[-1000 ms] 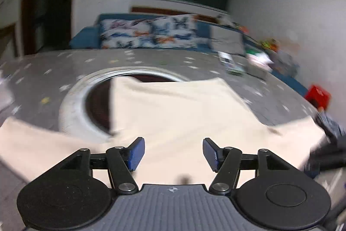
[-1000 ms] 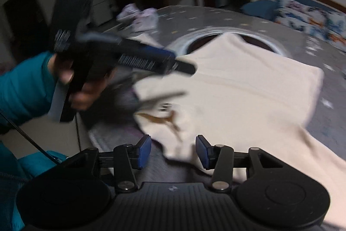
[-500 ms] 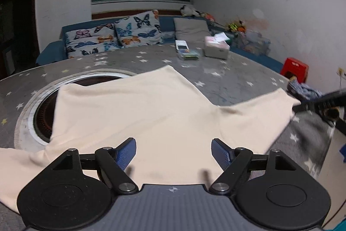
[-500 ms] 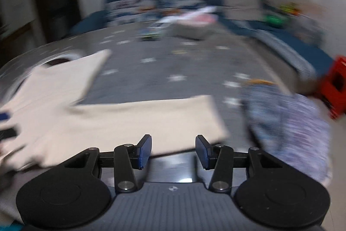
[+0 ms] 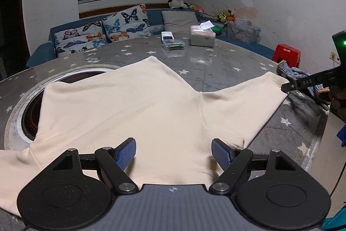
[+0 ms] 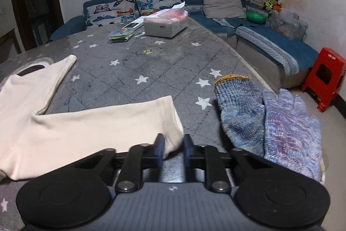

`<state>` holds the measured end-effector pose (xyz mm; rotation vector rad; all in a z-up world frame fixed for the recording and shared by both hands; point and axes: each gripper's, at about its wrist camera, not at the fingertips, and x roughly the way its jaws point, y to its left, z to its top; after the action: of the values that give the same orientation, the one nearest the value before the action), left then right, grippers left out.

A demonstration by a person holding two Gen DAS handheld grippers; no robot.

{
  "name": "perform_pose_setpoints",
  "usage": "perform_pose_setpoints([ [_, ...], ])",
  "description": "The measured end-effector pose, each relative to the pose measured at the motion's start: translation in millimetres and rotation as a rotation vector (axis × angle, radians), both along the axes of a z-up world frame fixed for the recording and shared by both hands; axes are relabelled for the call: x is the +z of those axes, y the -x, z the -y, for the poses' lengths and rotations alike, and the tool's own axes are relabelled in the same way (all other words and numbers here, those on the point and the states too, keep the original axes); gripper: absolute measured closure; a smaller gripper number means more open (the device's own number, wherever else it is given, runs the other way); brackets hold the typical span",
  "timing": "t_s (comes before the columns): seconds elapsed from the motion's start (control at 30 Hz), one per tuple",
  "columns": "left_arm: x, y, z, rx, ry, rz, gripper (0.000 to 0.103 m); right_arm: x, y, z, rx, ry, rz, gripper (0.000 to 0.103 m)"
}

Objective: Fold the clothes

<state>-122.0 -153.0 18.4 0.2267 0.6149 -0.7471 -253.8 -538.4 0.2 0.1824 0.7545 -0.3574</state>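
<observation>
A cream long-sleeved shirt (image 5: 138,105) lies spread flat on the grey star-patterned table (image 5: 216,70). My left gripper (image 5: 173,153) hovers open over the shirt's near edge, with nothing between its blue pads. The right sleeve (image 6: 97,125) stretches across the table toward my right gripper (image 6: 173,147). That gripper is shut on the cuff corner, with its jaws drawn close around the cloth. In the left wrist view, the right gripper's finger (image 5: 302,82) reaches the sleeve end from the right edge. The other sleeve runs off the left side.
A round recessed ring (image 5: 19,122) in the table lies partly under the shirt. Blue knitted gloves (image 6: 268,120) rest by the table edge just right of the cuff. A tissue box (image 6: 165,25) and small packets (image 6: 120,35) sit at the far side, and a red stool (image 6: 324,83) stands on the floor.
My right gripper swung from the shirt body to the sleeve end and its fingers narrowed onto the cuff. The left gripper turned right along the shirt and stayed open.
</observation>
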Motion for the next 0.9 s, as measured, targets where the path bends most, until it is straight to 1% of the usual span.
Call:
perform_pose_setpoints([
  [0.1, -2, 1, 3, -0.012, -0.007, -0.009, 0.024, 3, -3, -4, 0.008, 0.046, -0.002, 0.095],
  [0.27, -5, 4, 12, -0.045, -0.015, -0.023, 0.025, 15, -9, -4, 0.006, 0.174, 0.009, 0.096],
  [0.37, -7, 5, 17, -0.053, -0.016, -0.031, 0.025, 19, -17, 0, 0.007, 0.221, 0.005, 0.096],
  [0.47, -9, 6, 19, -0.054, -0.016, -0.041, 0.025, 10, -28, 6, 0.008, 0.224, -0.034, 0.096],
  [0.57, -5, 6, 17, -0.051, -0.008, -0.042, 0.024, 1, -35, 10, 0.017, 0.205, -0.070, 0.095],
  [0.6, -4, 5, 15, -0.045, -0.004, -0.044, 0.024, 0, -37, 10, 0.017, 0.205, -0.074, 0.092],
  [0.63, -2, 3, 13, -0.035, 0.002, -0.045, 0.022, 2, -37, 8, 0.015, 0.213, -0.068, 0.092],
  [0.7, 2, 0, 8, -0.011, 0.013, -0.045, 0.015, 8, -39, 0, 0.042, 0.201, -0.047, 0.090],
  [0.83, 7, -6, -2, 0.041, 0.025, -0.028, 0.006, 22, -43, -19, 0.120, 0.154, 0.006, 0.078],
  [0.87, 8, -9, -4, 0.055, 0.028, -0.031, 0.002, 25, -45, -24, 0.140, 0.142, 0.019, 0.070],
  [0.9, 8, -11, -7, 0.069, 0.031, -0.035, 0.001, 29, -46, -29, 0.160, 0.130, 0.032, 0.062],
])
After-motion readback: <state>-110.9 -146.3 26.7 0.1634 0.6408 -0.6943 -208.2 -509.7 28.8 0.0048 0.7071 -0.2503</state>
